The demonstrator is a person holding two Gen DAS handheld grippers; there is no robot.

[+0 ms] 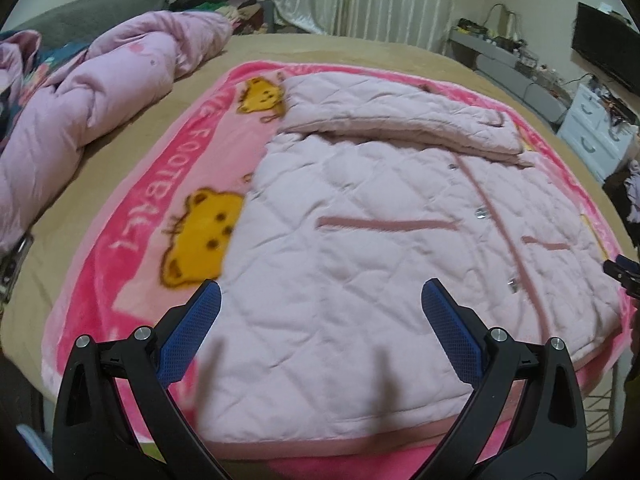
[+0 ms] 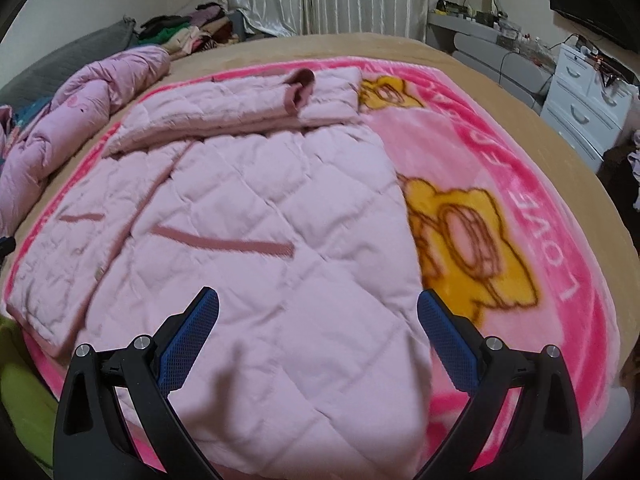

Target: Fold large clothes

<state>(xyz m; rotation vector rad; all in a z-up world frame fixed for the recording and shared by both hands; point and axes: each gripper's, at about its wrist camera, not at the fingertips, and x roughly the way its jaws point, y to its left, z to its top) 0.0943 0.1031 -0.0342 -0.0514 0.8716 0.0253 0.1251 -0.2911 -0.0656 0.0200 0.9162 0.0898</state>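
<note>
A pale pink quilted jacket [image 1: 360, 248] lies flat, front up, on a bright pink cartoon blanket [image 1: 132, 240]. Its sleeves are folded across the top near the collar [image 1: 400, 120]. It also shows in the right wrist view [image 2: 256, 240], with a dark pink cuff [image 2: 298, 90] lying on the folded sleeves. My left gripper [image 1: 322, 300] is open and empty above the jacket's lower hem. My right gripper [image 2: 318, 306] is open and empty above the jacket's lower right part, and its tip shows at the left wrist view's right edge [image 1: 624, 272].
The blanket [image 2: 560, 264] covers a tan bed [image 1: 360, 52]. A crumpled pink duvet [image 1: 100, 92] lies at the left. A pile of clothes [image 2: 188, 28] sits at the far end by the curtains. White drawers [image 2: 580, 108] and a cluttered desk stand to the right.
</note>
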